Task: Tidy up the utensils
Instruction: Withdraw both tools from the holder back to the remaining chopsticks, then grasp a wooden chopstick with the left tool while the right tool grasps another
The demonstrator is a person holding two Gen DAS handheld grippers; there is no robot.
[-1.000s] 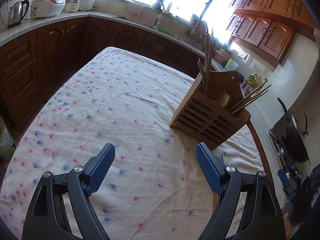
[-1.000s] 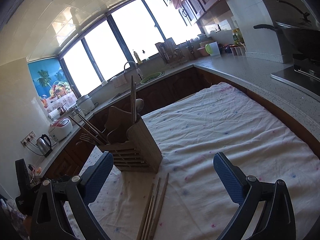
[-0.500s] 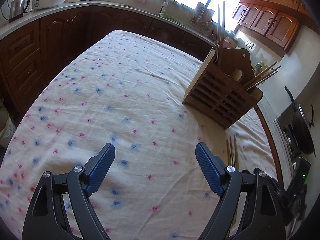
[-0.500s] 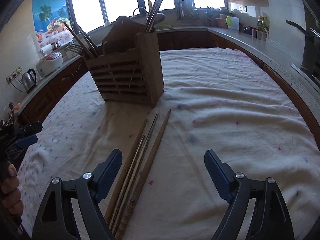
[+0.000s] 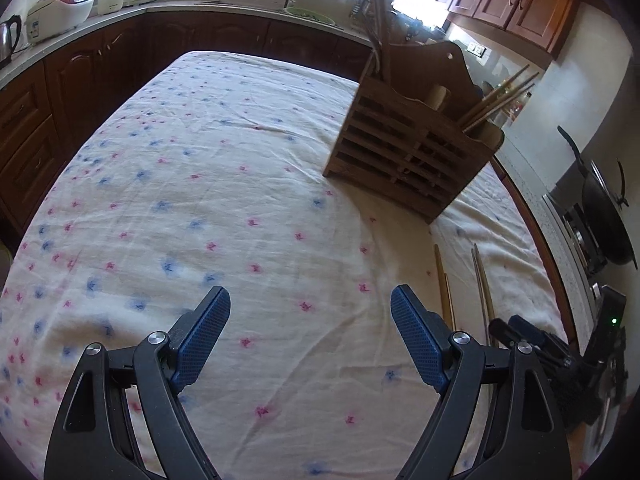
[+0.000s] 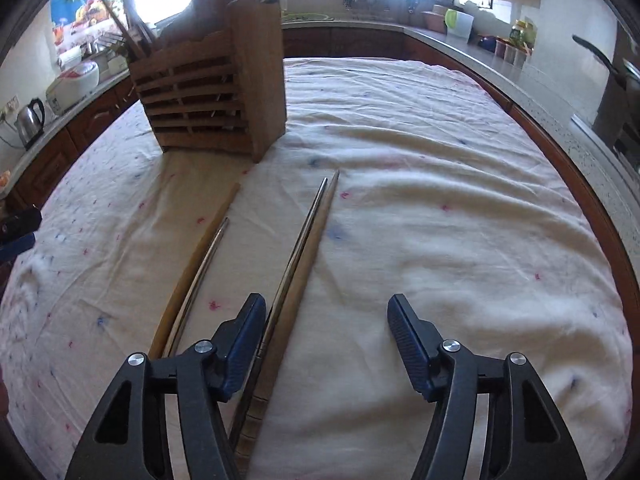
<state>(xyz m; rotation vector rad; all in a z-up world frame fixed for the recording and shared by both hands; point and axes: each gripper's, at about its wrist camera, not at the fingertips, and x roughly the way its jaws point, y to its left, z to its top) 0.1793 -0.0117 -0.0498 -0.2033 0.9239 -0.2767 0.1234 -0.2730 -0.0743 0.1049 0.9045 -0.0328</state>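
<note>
Wooden and metal chopsticks (image 6: 308, 236) lie on the cloth (image 6: 440, 200) before the slatted holder (image 6: 212, 96). Your right gripper (image 6: 326, 332) has been closing, one pair between its jaws, unpinched. Your left gripper (image 5: 310, 324) gapes wide, empty.

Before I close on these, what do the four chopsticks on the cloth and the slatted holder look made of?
Chopsticks: the two thicker ones look like matte tan wood or bamboo; the two thin ones look like metal, grey with a bright glint. Holder: brown wood, visible grain, dull finish. Cloth: soft wrinkled fabric.
</note>
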